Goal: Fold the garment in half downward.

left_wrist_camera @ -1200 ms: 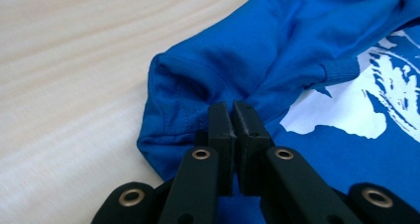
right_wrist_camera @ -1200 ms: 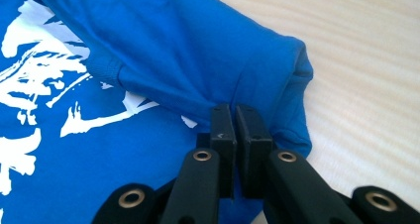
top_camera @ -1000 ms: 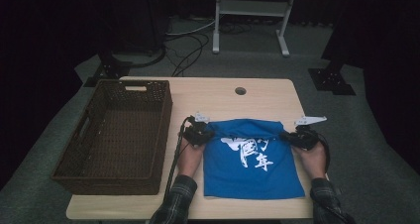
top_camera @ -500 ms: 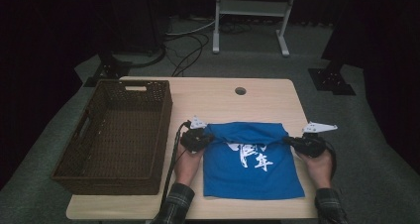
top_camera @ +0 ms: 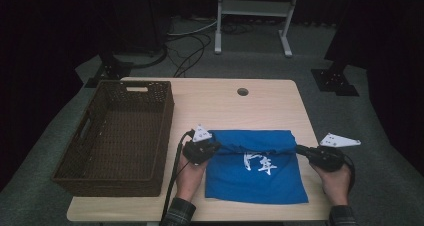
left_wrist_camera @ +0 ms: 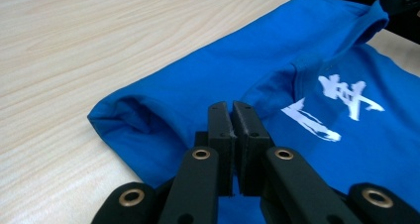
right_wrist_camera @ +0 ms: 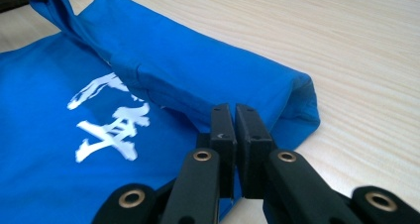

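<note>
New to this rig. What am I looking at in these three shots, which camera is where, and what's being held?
No robot arm here: a person holds a two-jaw black gripper in each hand. The high view looks down on the light wooden table; the left gripper and right gripper show there. The other two pictures come from cameras riding on the grippers, looking along their jaws. On the table lie a blue T-shirt with white printed characters and a dark brown woven basket. Both grippers are shut on the shirt's far edge, folding it toward the person.
</note>
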`<state>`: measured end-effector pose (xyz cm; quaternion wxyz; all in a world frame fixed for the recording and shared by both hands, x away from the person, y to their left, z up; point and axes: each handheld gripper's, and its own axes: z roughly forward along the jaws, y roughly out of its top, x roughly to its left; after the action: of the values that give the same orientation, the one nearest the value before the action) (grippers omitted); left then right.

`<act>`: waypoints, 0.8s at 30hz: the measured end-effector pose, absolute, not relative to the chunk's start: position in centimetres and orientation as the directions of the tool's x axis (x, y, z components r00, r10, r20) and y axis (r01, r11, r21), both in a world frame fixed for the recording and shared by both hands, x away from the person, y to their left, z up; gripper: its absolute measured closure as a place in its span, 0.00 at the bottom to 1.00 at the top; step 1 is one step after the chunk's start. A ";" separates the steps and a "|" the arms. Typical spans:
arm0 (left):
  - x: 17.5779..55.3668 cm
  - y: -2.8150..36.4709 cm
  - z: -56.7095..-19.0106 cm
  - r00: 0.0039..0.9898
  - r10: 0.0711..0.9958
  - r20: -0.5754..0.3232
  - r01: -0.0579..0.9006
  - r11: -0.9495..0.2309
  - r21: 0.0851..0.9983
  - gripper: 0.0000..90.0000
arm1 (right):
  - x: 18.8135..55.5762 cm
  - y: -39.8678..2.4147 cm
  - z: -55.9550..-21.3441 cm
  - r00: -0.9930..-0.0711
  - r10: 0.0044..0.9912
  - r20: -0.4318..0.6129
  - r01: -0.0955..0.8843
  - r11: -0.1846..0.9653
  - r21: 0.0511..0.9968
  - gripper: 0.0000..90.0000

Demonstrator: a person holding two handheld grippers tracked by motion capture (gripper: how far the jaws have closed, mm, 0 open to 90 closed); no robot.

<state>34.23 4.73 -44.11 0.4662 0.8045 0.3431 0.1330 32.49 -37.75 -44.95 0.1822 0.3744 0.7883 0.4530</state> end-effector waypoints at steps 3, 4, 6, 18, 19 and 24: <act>33.4 5.1 -43.7 0.738 0.667 -0.103 0.416 -0.330 0.847 0.97 | 31.5 -37.8 -44.8 -0.659 0.751 0.053 0.420 0.308 0.853 0.97; 33.1 5.2 -43.6 0.741 0.664 -0.102 0.412 -0.330 0.849 0.97 | 31.2 -37.8 -44.7 -0.661 0.749 0.052 0.418 0.309 0.854 0.97; 32.4 5.3 -43.3 0.745 0.660 -0.100 0.405 -0.329 0.853 0.97 | 30.6 -37.7 -44.5 -0.665 0.745 0.045 0.411 0.315 0.856 0.97; 28.0 6.8 -43.1 0.768 0.633 -0.097 0.383 -0.332 0.862 0.97 | 26.5 -37.0 -43.8 -0.684 0.729 0.013 0.376 0.337 0.863 0.97; 28.0 6.8 -43.1 0.768 0.633 -0.097 0.383 -0.332 0.862 0.97 | 26.2 -36.9 -43.8 -0.684 0.729 0.010 0.377 0.342 0.861 0.97; 26.2 6.9 -44.1 0.778 0.620 -0.102 0.394 -0.355 0.848 0.97 | 24.9 -36.4 -44.2 -0.693 0.721 -0.001 0.385 0.372 0.845 0.96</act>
<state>26.23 6.90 -44.06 0.4749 0.8146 0.3111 0.1191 24.86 -36.39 -44.21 0.1894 0.3431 0.8062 0.4432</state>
